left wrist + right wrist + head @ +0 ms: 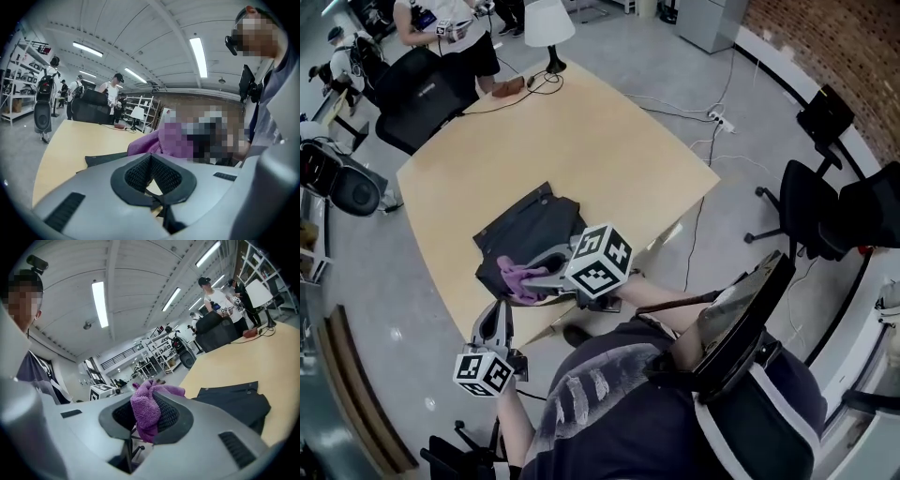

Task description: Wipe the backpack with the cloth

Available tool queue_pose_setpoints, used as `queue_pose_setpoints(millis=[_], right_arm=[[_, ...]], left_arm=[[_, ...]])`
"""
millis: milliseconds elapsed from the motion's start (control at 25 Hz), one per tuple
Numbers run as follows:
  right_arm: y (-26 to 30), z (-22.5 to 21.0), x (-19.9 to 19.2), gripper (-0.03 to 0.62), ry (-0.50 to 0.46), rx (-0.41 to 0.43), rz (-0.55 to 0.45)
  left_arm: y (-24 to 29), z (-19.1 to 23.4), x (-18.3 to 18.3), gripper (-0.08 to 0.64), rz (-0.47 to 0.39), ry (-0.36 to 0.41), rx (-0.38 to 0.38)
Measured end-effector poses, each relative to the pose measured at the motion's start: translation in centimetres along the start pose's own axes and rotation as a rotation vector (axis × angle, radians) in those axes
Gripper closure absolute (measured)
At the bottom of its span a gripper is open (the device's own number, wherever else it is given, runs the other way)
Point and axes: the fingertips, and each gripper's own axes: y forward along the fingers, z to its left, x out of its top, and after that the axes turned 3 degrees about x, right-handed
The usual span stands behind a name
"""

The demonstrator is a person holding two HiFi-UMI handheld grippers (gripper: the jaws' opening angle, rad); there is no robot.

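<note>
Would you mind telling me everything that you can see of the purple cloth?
The cloth is purple and fluffy, like microfibre, bunched into a crumpled wad. The right gripper is shut on its middle, folds spilling above and below the jaws. It sits over the near edge of the dark backpack lying flat on the table; contact with it is unclear.

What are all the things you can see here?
Table: one, light wood, middle.
Backpack: one, dark, flat on the table's near side.
Cloth: one, purple, over the backpack.
Lamp: one, white shade, table's far end.
Chairs: several, black, round the table.
Other people: a few, past the far end.
Left tool: one, grey, shut, empty, off the near edge.
Right tool: one, grey, shut on the cloth.
</note>
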Motion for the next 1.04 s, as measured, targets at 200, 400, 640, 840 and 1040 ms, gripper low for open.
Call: queue_pose_setpoints(millis=[200, 400, 640, 840, 1040], right_arm=[[-6.7, 1.5, -3.2, 0.526, 0.000, 0.002, -0.017], [-11.1, 2.5, -5.0, 0.526, 0.012, 0.005, -0.039], [-12.9, 5.2, -4.9, 0.529, -0.100, -0.049, -0.074], [-13.7, 9.5, -5.7, 0.529, -0.159, -0.052, -0.095], [-16.4, 13.5, -9.1, 0.529, -0.145, -0.156, -0.170]], left_arm=[[1.1, -7.0, -2.4, 0.552, 0.012, -0.003, 0.002], [0.3, -11.9, -1.4, 0.552, -0.058, 0.007, 0.061], [-3.0, -14.8, 1.7, 0.552, -0.171, 0.122, 0.138], [-6.2, -16.9, -0.4, 0.552, -0.172, 0.124, 0.130], [-8.9, -20.4, -3.2, 0.552, -0.138, 0.164, 0.007]])
